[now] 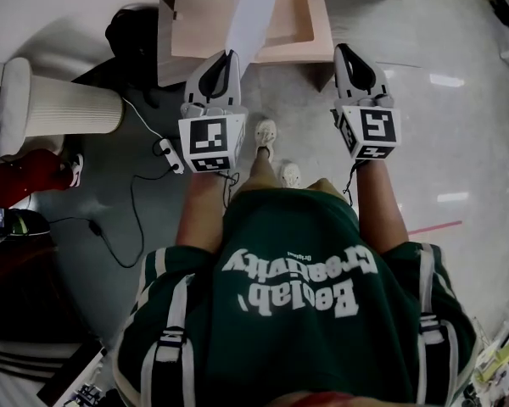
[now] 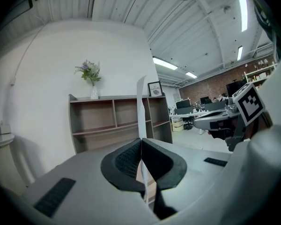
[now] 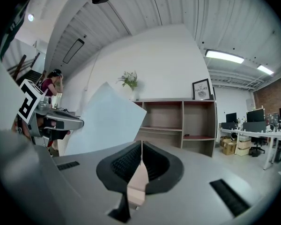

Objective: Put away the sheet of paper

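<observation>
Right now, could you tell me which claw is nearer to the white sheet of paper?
Left. The left claw is shut on the white sheet of paper, pinching its lower edge; the right claw is shut, empty, apart from the sheet to its right.

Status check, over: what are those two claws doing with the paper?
Left gripper shut on white sheet of paper, held upright. Right gripper shut, empty. Nothing else touching the sheet; brown open shelf unit ahead.
</observation>
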Motion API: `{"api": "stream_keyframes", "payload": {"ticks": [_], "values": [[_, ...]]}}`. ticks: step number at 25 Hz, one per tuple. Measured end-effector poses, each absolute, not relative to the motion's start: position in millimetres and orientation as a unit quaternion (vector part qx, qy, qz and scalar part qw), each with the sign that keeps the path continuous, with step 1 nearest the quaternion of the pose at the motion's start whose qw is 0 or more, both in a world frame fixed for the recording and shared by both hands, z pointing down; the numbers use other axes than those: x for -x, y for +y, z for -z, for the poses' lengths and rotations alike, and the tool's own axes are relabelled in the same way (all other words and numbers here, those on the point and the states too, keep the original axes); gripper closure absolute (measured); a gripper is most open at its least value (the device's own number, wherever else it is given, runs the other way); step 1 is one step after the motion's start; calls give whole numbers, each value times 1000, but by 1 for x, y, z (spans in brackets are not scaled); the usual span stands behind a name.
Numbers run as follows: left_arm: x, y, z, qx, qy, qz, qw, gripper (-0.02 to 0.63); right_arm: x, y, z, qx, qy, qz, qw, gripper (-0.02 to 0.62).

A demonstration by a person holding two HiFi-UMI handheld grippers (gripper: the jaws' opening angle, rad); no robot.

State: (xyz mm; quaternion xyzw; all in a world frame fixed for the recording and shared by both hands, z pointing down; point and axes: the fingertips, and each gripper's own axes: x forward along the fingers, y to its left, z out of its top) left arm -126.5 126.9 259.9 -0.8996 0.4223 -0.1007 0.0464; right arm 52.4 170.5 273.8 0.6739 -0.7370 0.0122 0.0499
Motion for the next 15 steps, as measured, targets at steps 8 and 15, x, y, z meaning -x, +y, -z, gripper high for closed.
{"api": "stream_keyframes", "payload": {"ticks": [8,15], "values": [[104,57,-295,921,372,111,20,588,-64,108,-298,-698,-712,-28,71,558],[85,-2,-316,936,330,124,4,588,-70,50,-312,-715,-693,-42,84,558]]}}
